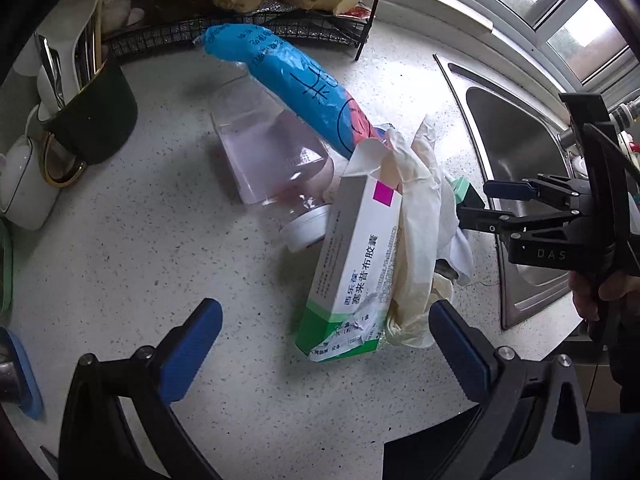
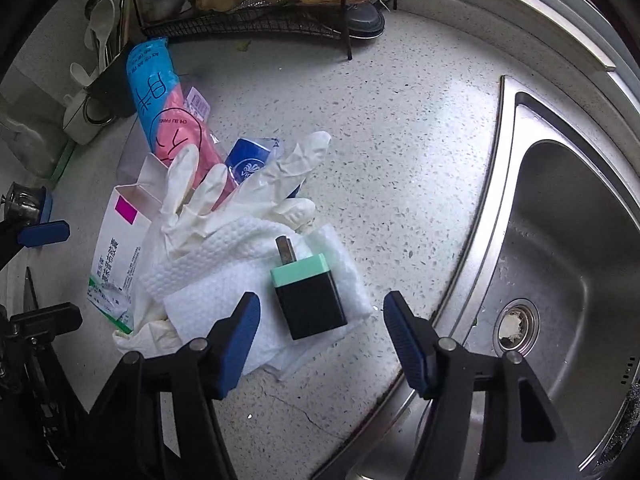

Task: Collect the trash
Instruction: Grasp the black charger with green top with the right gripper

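A pile of trash lies on the speckled counter. It holds a white and green medicine box point(image 1: 352, 264), a cream latex glove point(image 2: 240, 200), a white paper towel point(image 2: 224, 292), a blue and pink bag point(image 1: 296, 80) and a clear jar point(image 1: 272, 160) on its side. A black charger with a mint top point(image 2: 308, 300) rests on the towel. My right gripper point(image 2: 322, 344) is open, its pads on either side of the charger and clear of it. My left gripper point(image 1: 324, 354) is open just above the box's torn lower end. The right gripper point(image 1: 486, 202) also shows beside the towel.
A steel sink point(image 2: 560, 260) lies right of the pile, its rim close to the right gripper. A black wire rack point(image 1: 240, 36) with ginger stands at the back. A dark utensil holder point(image 1: 92, 120) and a white cup point(image 1: 20, 184) stand at the left.
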